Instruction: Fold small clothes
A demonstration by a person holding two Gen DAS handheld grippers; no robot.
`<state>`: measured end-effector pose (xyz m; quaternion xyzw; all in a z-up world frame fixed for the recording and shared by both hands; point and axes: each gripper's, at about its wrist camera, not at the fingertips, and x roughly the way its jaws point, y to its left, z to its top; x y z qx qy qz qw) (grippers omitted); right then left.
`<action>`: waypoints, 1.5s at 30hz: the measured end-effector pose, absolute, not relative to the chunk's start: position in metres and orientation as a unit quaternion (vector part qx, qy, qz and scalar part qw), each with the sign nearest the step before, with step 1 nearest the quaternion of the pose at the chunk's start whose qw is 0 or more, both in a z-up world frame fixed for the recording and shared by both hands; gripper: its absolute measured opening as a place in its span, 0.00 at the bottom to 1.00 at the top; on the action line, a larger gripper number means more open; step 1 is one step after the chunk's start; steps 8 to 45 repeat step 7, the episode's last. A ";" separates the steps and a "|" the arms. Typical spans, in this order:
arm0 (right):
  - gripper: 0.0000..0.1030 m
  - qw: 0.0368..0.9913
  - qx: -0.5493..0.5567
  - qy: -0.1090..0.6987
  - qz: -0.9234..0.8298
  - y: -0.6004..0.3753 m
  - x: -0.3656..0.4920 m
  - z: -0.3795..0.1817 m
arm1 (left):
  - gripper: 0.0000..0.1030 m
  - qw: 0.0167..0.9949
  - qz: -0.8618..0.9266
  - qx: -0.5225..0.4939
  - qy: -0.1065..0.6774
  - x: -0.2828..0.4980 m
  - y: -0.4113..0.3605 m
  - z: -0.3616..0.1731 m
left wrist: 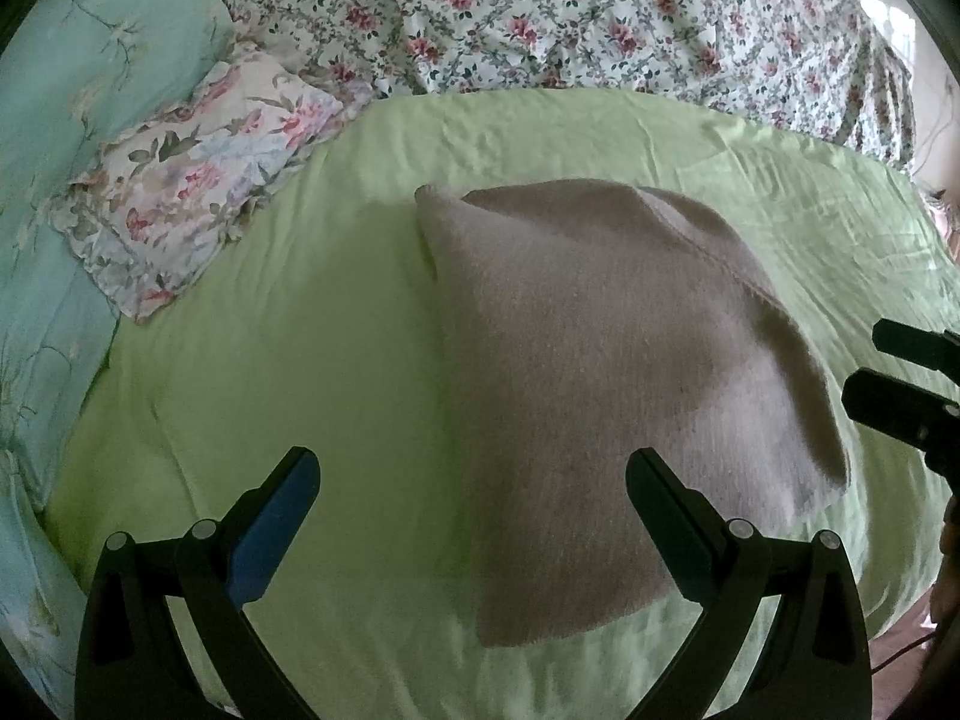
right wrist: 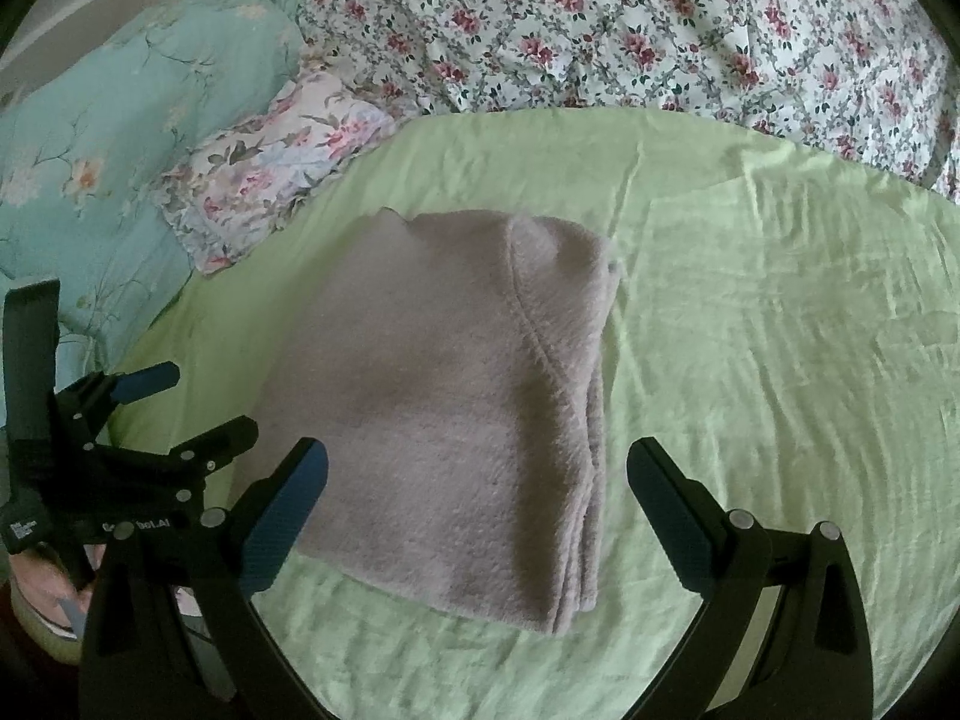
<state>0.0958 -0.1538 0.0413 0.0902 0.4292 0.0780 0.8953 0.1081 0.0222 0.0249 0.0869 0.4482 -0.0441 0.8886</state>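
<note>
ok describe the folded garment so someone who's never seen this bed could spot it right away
Start at the light green sheet spread over the bed, in front of the rose-print quilt. Near the sheet's middle lies the folded garment, a fuzzy grey-beige rectangle with stacked layers showing along one edge. It is the only plain, unpatterned piece; the ruffled floral pillow beside it is printed.
</note>
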 end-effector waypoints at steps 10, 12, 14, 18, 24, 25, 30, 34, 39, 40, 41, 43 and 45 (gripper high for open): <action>0.97 0.893 0.096 0.432 0.083 -0.159 0.101 0.037 | 0.99 0.888 -0.039 0.088 0.450 0.110 0.022 0.023; 0.97 0.893 0.096 0.432 0.083 -0.159 0.101 0.037 | 0.99 0.888 -0.039 0.088 0.450 0.110 0.022 0.023; 0.97 0.893 0.096 0.432 0.083 -0.159 0.101 0.037 | 0.99 0.888 -0.039 0.088 0.450 0.110 0.022 0.023; 0.97 0.893 0.096 0.432 0.083 -0.159 0.101 0.037 | 0.99 0.888 -0.039 0.088 0.450 0.110 0.022 0.023; 0.97 0.893 0.096 0.432 0.083 -0.159 0.101 0.037 | 0.99 0.888 -0.039 0.088 0.450 0.110 0.022 0.023; 0.97 0.893 0.096 0.432 0.083 -0.159 0.101 0.037 | 0.99 0.888 -0.039 0.088 0.450 0.110 0.022 0.023; 0.97 0.893 0.096 0.432 0.083 -0.159 0.101 0.037 | 0.99 0.888 -0.039 0.088 0.450 0.110 0.022 0.023; 0.97 0.893 0.096 0.432 0.083 -0.159 0.101 0.037 | 0.99 0.888 -0.039 0.088 0.450 0.110 0.022 0.023; 0.97 0.893 0.096 0.432 0.083 -0.159 0.101 0.037 | 0.99 0.888 -0.039 0.088 0.450 0.110 0.022 0.023; 0.97 0.893 0.096 0.432 0.083 -0.159 0.101 0.037 | 0.99 0.888 -0.039 0.088 0.450 0.110 0.022 0.023; 0.97 0.893 0.096 0.432 0.083 -0.159 0.101 0.037 | 0.99 0.888 -0.039 0.088 0.450 0.110 0.022 0.023; 0.97 0.893 0.096 0.432 0.083 -0.159 0.101 0.037 | 0.99 0.888 -0.039 0.088 0.450 0.110 0.022 0.023; 0.97 0.893 0.096 0.432 0.083 -0.159 0.101 0.037 | 0.99 0.888 -0.039 0.088 0.450 0.110 0.022 0.023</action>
